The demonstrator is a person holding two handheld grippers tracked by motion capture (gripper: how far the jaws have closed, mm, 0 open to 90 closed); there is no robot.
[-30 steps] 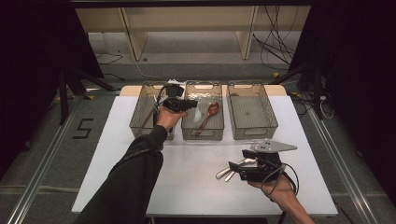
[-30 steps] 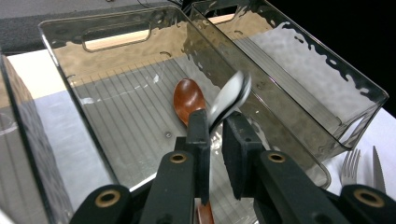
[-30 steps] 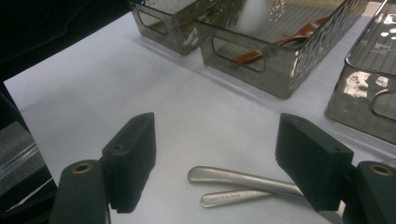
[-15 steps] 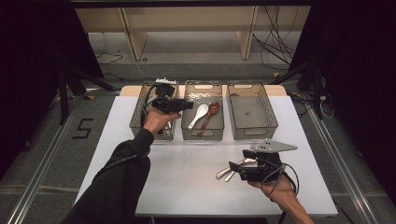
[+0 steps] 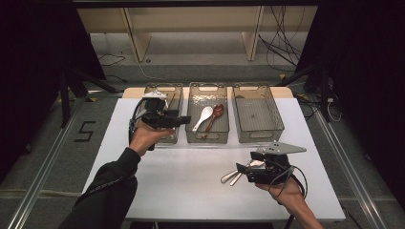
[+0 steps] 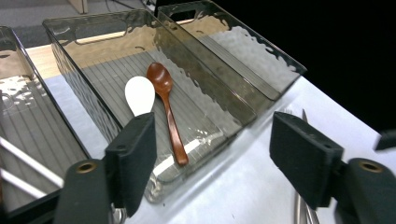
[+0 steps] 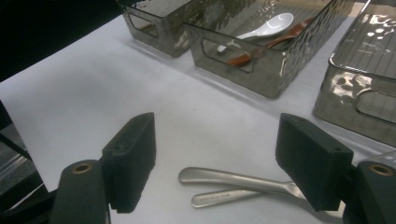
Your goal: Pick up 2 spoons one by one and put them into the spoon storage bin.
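The white spoon (image 5: 204, 117) lies in the middle bin (image 5: 207, 138) beside the brown spoon (image 5: 215, 117), bowl toward the far end, handle slanting back toward the person. The left gripper (image 5: 182, 120), jaws just opened wide and empty, hovers by the left bin (image 5: 168, 90). The right gripper (image 5: 241, 171) is wide open over two metal spoons (image 7: 238, 183) on the table (image 5: 191, 176).

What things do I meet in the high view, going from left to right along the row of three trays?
Left tray → middle tray, holding a white spoon and then a brown spoon → right tray.
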